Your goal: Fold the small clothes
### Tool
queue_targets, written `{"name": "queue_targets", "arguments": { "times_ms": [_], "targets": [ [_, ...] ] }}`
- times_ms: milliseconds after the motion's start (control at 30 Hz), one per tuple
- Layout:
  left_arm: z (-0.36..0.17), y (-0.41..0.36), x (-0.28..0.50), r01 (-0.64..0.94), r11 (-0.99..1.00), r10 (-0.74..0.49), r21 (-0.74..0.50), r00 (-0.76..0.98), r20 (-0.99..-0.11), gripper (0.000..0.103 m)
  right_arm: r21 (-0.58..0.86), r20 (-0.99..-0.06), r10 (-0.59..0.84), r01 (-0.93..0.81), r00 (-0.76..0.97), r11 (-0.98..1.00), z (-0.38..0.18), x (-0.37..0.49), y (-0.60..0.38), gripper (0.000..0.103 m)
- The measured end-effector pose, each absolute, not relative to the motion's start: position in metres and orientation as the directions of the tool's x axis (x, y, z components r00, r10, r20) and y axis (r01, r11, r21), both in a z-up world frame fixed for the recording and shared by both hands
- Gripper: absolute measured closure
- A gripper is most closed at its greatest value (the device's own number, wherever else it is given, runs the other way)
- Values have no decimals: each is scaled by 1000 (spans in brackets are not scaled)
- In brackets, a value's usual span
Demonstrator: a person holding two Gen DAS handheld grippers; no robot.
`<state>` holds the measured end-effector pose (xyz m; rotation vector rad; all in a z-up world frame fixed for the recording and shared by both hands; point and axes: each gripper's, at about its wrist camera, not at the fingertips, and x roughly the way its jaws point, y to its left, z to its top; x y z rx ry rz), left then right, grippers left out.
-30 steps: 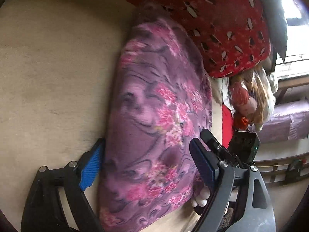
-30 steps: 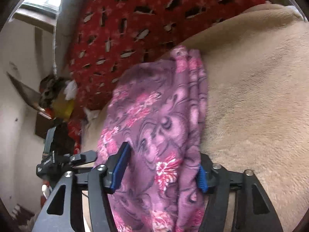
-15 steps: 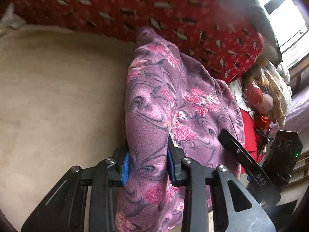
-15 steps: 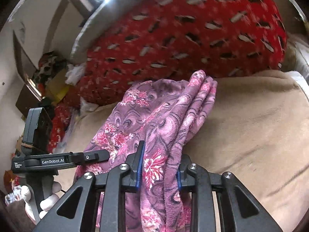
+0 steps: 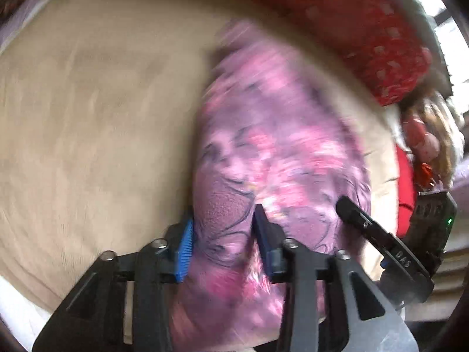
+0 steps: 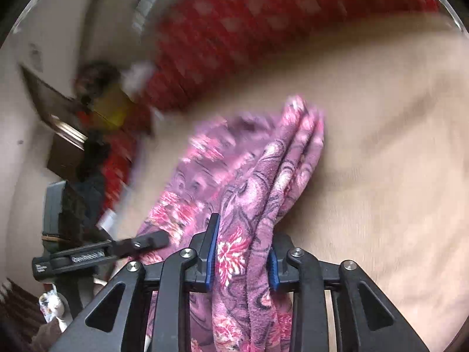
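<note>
A purple fleece garment with pink flowers (image 5: 272, 152) lies folded on a beige blanket (image 5: 96, 123), its near end lifted. My left gripper (image 5: 222, 234) is shut on its near edge, blue pads pressing the cloth from both sides. My right gripper (image 6: 241, 252) is shut on the other near corner of the same garment (image 6: 255, 182), where several layers bunch together. The right gripper's finger (image 5: 369, 228) shows at the right in the left wrist view. The left gripper's finger (image 6: 117, 249) shows at the left in the right wrist view. Both views are motion-blurred.
A red patterned blanket (image 5: 357, 23) lies heaped beyond the garment, also in the right wrist view (image 6: 263, 20). Cluttered bags and a doll (image 5: 428, 135) sit off the bed's edge. The beige blanket (image 6: 381, 146) spreads wide beside the garment.
Both grippers went from open around the garment to shut on it, then lifted and pulled it; the far end now lies farther from the red blanket.
</note>
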<state>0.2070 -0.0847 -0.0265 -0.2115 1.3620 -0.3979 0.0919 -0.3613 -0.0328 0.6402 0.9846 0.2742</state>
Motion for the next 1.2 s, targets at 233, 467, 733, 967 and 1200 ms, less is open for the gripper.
{"name": "queue_targets", "arguments": {
  "times_ms": [233,467,733,967,1200],
  "targets": [
    [-9,-50,222,146,821,-571,-552,181,-801,51,673,-630,396,215,668,708,-20,76,-408,63],
    [14,-125,275,296,865,-483,-406,266,-835,51,528,-616,329,65,716,847,19,134,-374,67],
    [-44,-165,332,277,934,-299,-224,271,-915,36,400,-739,245,116,628,909,-48,170,-378,89],
    [3,-112,302,270,897,-422,-350,288,-860,45,518,-645,355,46,677,854,-11,135,-395,85],
    [-38,-90,248,248,922,-350,-296,209,-913,30,336,-755,305,-56,581,940,-41,102,-333,73]
  ]
}}
